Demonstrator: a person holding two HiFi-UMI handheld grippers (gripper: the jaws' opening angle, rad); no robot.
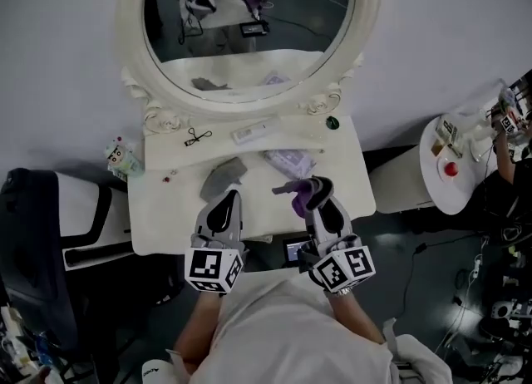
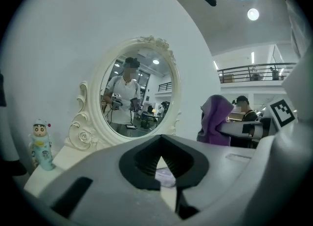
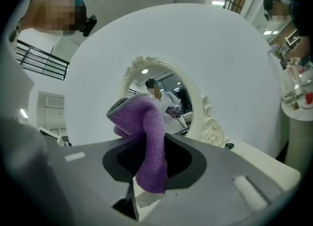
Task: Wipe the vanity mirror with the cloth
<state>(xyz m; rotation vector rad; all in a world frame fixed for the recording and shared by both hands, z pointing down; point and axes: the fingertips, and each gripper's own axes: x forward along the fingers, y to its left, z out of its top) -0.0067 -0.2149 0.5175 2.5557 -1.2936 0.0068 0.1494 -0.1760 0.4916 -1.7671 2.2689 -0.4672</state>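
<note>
The oval vanity mirror point(image 1: 249, 33) in its white carved frame stands at the back of the white vanity table point(image 1: 158, 224). It also shows in the left gripper view as the mirror point(image 2: 137, 98) ahead and left. My right gripper point(image 1: 314, 189) hovers over the table's front right, shut on a purple cloth point(image 1: 298, 198). In the right gripper view the cloth point(image 3: 146, 127) hangs folded over between the jaws of my right gripper point(image 3: 149, 171), with the mirror point(image 3: 164, 90) behind it. My left gripper point(image 1: 229, 198) is beside it, shut and holding nothing, and shows as the left gripper point(image 2: 164, 164).
On the table lie a grey cloth point(image 1: 223, 179), a pale purple packet point(image 1: 291, 160), a white tube point(image 1: 253, 131), an eyelash curler point(image 1: 197, 135) and a small dark green item point(image 1: 332, 123). A figurine bottle point(image 1: 123, 156) stands at its left edge. A black chair point(image 1: 50, 208) is left, a round side table point(image 1: 453, 170) right.
</note>
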